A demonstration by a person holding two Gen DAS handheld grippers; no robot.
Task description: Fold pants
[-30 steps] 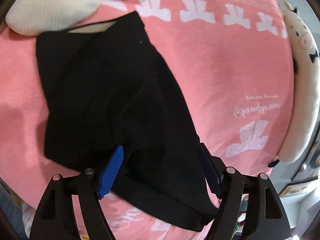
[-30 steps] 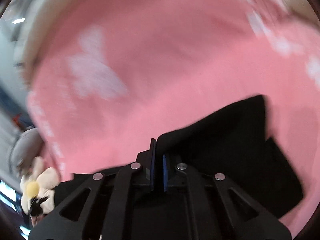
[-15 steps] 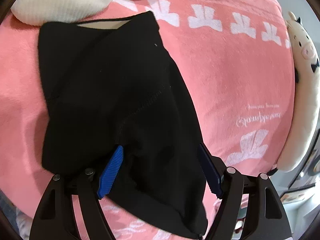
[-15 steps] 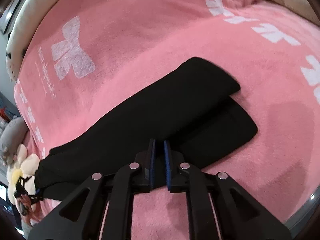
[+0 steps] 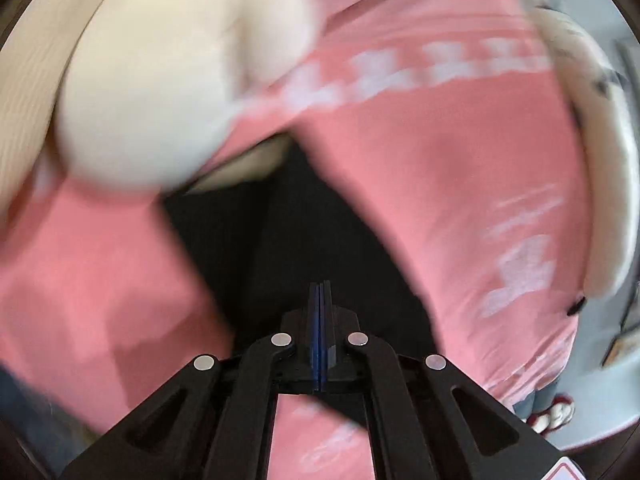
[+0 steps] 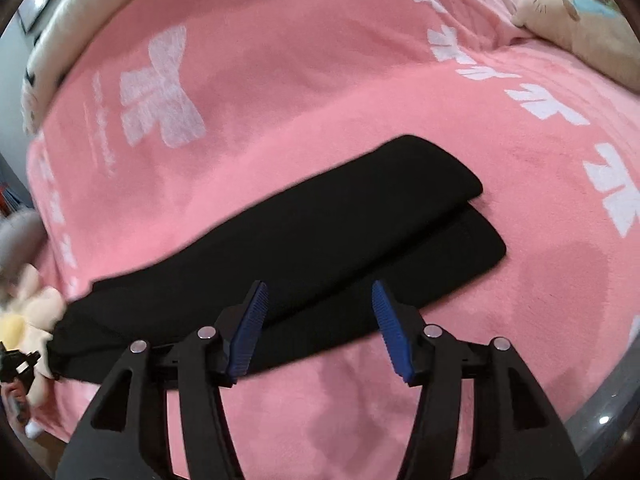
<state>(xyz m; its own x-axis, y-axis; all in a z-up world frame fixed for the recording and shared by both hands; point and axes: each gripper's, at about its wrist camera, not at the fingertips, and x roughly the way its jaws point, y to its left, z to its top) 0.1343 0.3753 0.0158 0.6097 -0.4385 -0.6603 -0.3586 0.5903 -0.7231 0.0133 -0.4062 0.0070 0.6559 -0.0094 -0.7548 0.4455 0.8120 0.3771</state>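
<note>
The black pants [image 6: 304, 240] lay on a pink blanket [image 6: 304, 80] printed with white bows, the legs doubled one over the other so that the upper leg ended a little short of the lower one. In the right wrist view the right gripper [image 6: 318, 330] hung over the near edge of the legs; its jaws had just been opening, and now they stood apart with the blue pads [image 6: 250, 330] clear of the cloth, gripping nothing. In the left wrist view, which was badly blurred, the left gripper [image 5: 320, 312] had just been closing and its jaws were pressed fully together over the dark cloth [image 5: 280, 248]; whether any fabric was pinched between them could not be told. A cream pillow [image 5: 160, 92] sat beyond the waist end, touching or overlapping it. A pale plush toy [image 5: 592, 160] lay along the blanket's right edge, and a flower-shaped plush [image 6: 20, 320] showed at the far left of the right wrist view
</note>
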